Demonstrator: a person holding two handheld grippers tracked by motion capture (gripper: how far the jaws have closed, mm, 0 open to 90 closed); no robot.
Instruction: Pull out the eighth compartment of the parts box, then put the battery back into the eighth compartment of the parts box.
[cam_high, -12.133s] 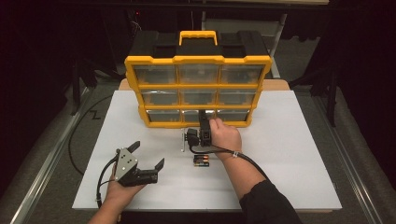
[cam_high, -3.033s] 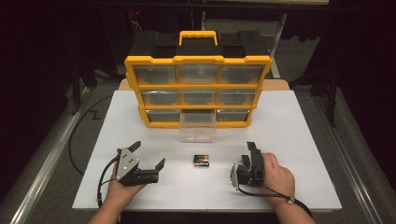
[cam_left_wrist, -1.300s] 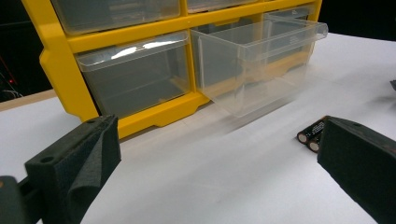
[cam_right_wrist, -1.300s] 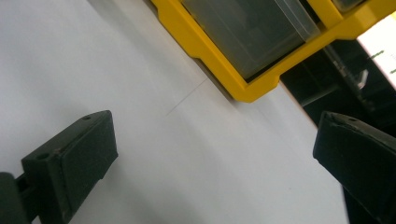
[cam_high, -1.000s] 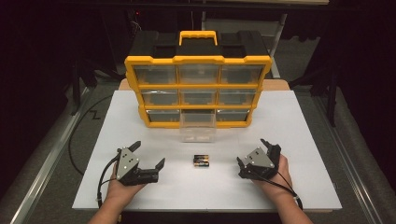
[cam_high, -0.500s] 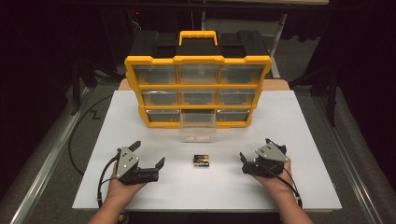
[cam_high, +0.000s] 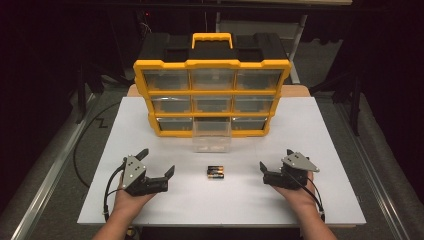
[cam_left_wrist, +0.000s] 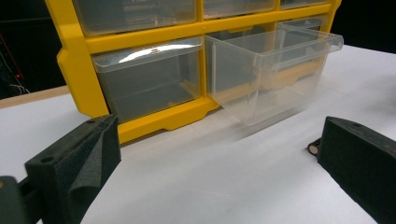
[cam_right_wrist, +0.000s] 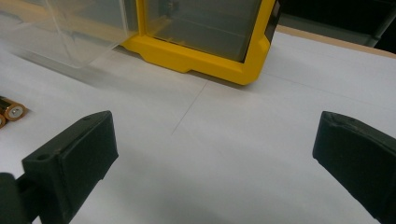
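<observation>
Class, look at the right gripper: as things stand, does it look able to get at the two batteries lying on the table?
Probably yes. The right gripper rests open on the table, and bare white surface lies between it and the batteries; nothing stands in the way.

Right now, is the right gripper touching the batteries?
Apart. The high view shows bare white table between the right gripper and the batteries; its jaws stand open.

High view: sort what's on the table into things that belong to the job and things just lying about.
Belongs to the job:
- batteries, lying between the two grippers
- pulled-out clear drawer, bottom row, middle
- yellow organizer
- left gripper and right gripper, both open, resting on the table

Just lying about:
- black cable on the floor, left of the table
</observation>
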